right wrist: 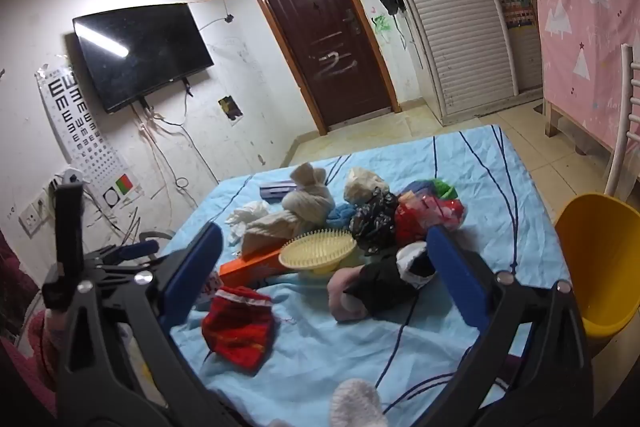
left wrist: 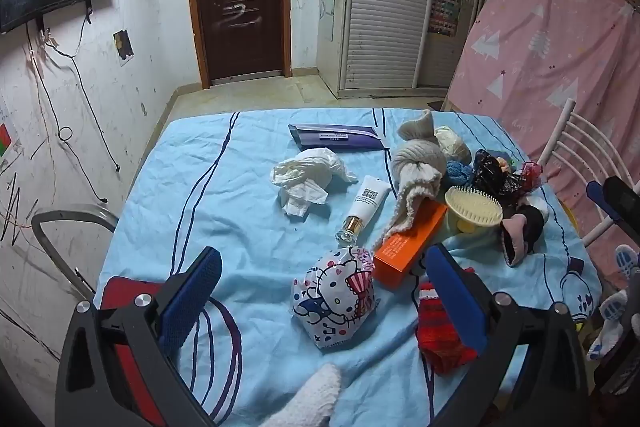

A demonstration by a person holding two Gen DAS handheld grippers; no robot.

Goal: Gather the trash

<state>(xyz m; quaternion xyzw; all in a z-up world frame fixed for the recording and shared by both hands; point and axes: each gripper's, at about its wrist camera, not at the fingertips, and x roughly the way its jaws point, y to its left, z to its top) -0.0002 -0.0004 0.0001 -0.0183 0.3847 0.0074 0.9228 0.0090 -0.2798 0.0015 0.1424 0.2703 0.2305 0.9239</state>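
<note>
Covering the table, a blue cloth (left wrist: pixel 224 187) is spread beneath both grippers, and the clutter is scattered across it ahead of the jaws. Off to the right of the right gripper (right wrist: pixel 324 267), beyond the table edge, a yellow bin (right wrist: pixel 600 267) is seen, judged to be where the trash is meant to go. Both pairs of jaws are spread wide and nothing is held between them. Well ahead of the left gripper (left wrist: pixel 320 291), slightly left of centre, a crumpled white bag (left wrist: pixel 316 167) is lying with a tissue (left wrist: pixel 300 199) touching its near side; these are judged the clearest trash. Directly between the left jaws and just ahead, a cartoon-printed packet (left wrist: pixel 336 299) is resting, with an orange box (left wrist: pixel 408 247) just beyond the right jaw. A red sock (right wrist: pixel 240 327) is lying near the left jaw of the right gripper, and a comb (right wrist: pixel 316 251) is set further ahead.

For the step in hand, the packet should be centred between the left pads, approached low, and pinched at its bulk, so that the neighbouring box is not dragged along.
</note>
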